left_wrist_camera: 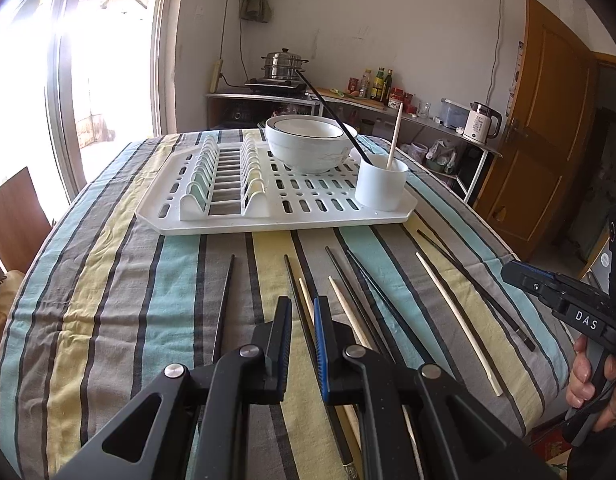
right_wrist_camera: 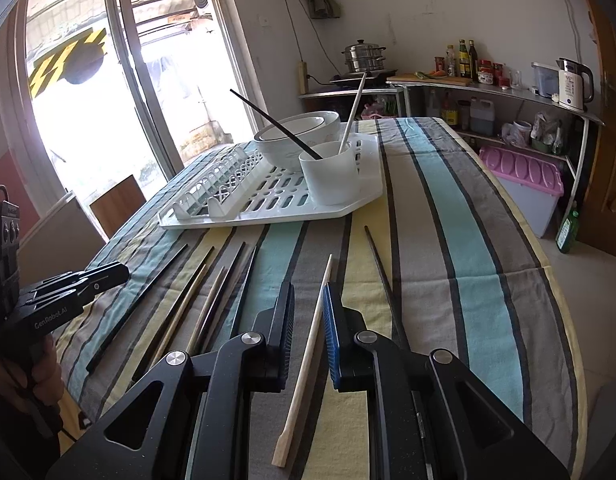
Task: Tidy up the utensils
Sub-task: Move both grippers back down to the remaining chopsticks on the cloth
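Nearest the left wrist lens, the left tool [left_wrist_camera: 303, 306] hangs over the striped surface [left_wrist_camera: 128, 300] with its jaws nearly pressed together, only a narrow slit between them and nothing pinched; a pale chopstick [left_wrist_camera: 307, 295] and a dark chopstick [left_wrist_camera: 298, 300] lie on the cloth under that slit. More loose chopsticks [left_wrist_camera: 388, 312] fan out toward 3 o'clock. In the right wrist view, the right tool [right_wrist_camera: 308, 296] is parted slightly, empty, with a light wooden chopstick [right_wrist_camera: 308, 360] lying on the cloth below the gap. At 12 o'clock sits the white drying rack [left_wrist_camera: 292, 216], carrying a bowl [left_wrist_camera: 308, 148] and a white cup [left_wrist_camera: 382, 186] that holds one dark and one pale chopstick upright.
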